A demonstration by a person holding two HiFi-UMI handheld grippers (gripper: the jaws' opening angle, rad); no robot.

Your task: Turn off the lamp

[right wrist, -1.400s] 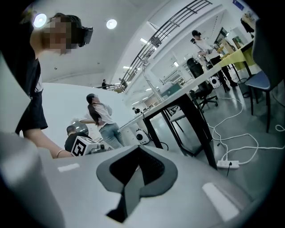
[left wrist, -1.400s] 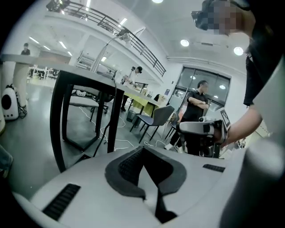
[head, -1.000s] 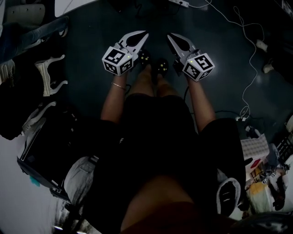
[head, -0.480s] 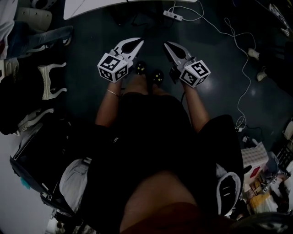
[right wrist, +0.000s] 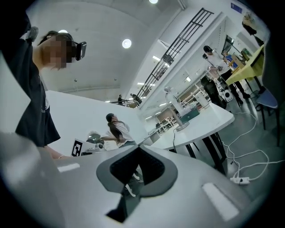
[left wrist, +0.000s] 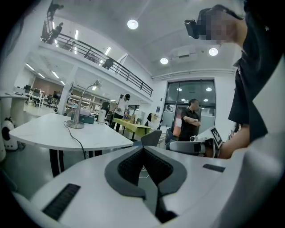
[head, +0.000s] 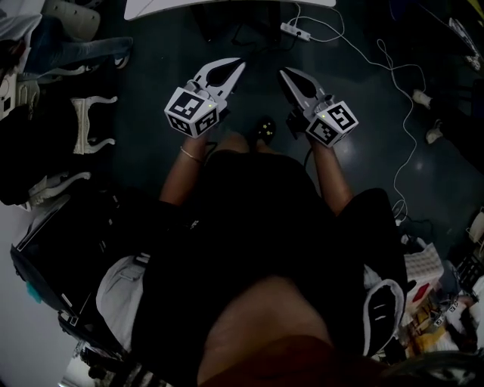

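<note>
Table edge (head: 189, 6) nearer | lamp (left wrist: 76, 124) on it | floor (head: 378, 151) dark, cabled

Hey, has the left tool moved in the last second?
Yes. In the head view the left tool now sits nearer the white power strip on the floor, toward the picture's top.

Metal lamp (left wrist: 76, 125), smooth matt tabletop (left wrist: 53, 135)

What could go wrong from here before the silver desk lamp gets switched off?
A white power strip and cables lie on the dark floor by the white table; feet could snag them. Both the left gripper and right gripper are shut, so a blunt push might tip the silver desk lamp.
</note>
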